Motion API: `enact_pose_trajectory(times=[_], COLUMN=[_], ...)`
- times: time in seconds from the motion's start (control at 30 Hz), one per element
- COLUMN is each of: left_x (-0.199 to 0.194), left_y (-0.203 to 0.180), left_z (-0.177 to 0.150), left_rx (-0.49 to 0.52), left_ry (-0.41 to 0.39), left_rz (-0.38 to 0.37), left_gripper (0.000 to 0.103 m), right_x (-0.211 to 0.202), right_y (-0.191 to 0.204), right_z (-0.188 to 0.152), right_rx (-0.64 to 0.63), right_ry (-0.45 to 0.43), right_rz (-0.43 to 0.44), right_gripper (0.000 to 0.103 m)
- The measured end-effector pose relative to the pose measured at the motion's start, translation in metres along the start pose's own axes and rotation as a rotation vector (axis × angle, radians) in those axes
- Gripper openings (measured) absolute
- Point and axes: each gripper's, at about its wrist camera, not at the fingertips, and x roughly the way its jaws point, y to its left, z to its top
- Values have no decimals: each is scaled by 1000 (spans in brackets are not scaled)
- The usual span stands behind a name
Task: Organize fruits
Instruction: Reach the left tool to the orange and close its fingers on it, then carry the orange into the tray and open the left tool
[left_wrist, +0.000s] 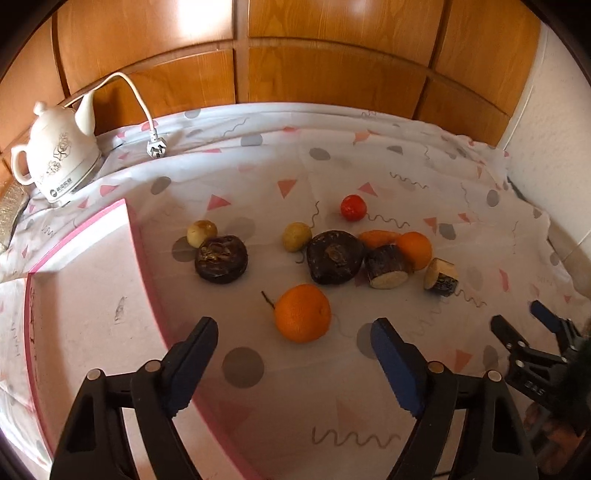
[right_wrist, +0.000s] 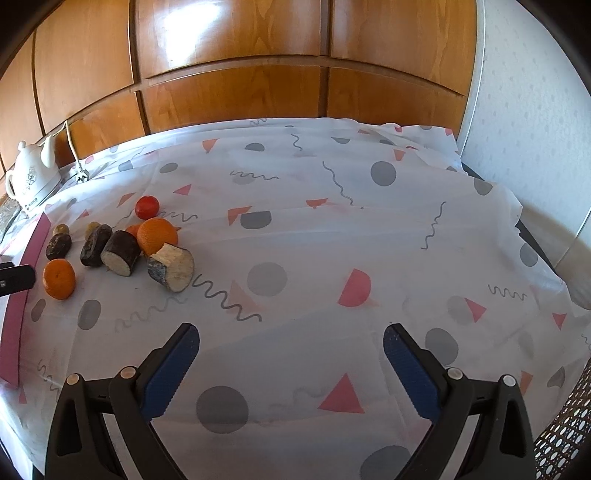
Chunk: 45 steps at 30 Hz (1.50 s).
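The left wrist view looks down on a loose group of fruit lying on a surface (left_wrist: 332, 177) covered with a white cloth printed with grey dots, pink triangles and squiggles. Nearest the camera, a round orange tangerine (left_wrist: 303, 313) sits alone, just ahead of the gap between the fingers of the left gripper (left_wrist: 293, 338). The jaws of that gripper stand wide apart and hold nothing. Beyond the tangerine lie two dark brown, wrinkled round fruits (left_wrist: 221, 259), one to the left and a larger one near the middle, each with a small pale yellow-green round fruit (left_wrist: 201, 232) just behind it. To the right of the larger dark fruit lie two cut dark-skinned pieces with pale faces (left_wrist: 389, 273), a second orange tangerine (left_wrist: 415, 249) touching the nearer piece, and something orange partly hidden behind them, perhaps a carrot. A small red tomato-like fruit (left_wrist: 353, 207) sits apart, farther back. A shallow white tray with a pink rim (left_wrist: 88, 229) lies to the left of the fruit, bare inside. A white ceramic kettle (left_wrist: 55, 155) with its white cord and plug (left_wrist: 156, 148) stands at the far left corner, before wooden panels (left_wrist: 332, 55). The right gripper (right_wrist: 290, 345) hangs over bare cloth well right of the fruit, its jaws spread wide and holding nothing.
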Motion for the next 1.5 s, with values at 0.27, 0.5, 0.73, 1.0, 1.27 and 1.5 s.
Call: enact_pose_trajectory(times=[0.27, 0.5, 0.73, 1.0, 1.27, 1.5], left_x=[22, 36, 46, 20, -38, -19], left_y=[-3, -2, -1, 14, 105, 179], left_z=[8, 8, 1, -1, -5, -28], left_rx=[-5, -20, -52, -137, -365, -511], left_ry=[21, 34, 43, -57, -203, -123], left_rz=[24, 24, -4, -54, 67, 254], left_gripper=[85, 73, 42, 38, 39, 39], right_x=[2, 5, 6, 6, 8, 6], right_y=[-16, -28, -32, -32, -31, -25], right_z=[2, 2, 1, 0, -1, -2], right_rx=[52, 100, 111, 108, 108, 93], right_ry=[-4, 0, 6, 10, 19, 22], right_rz=[-31, -55, -56, -61, -66, -63], right_gripper=[102, 102, 102, 102, 102, 102])
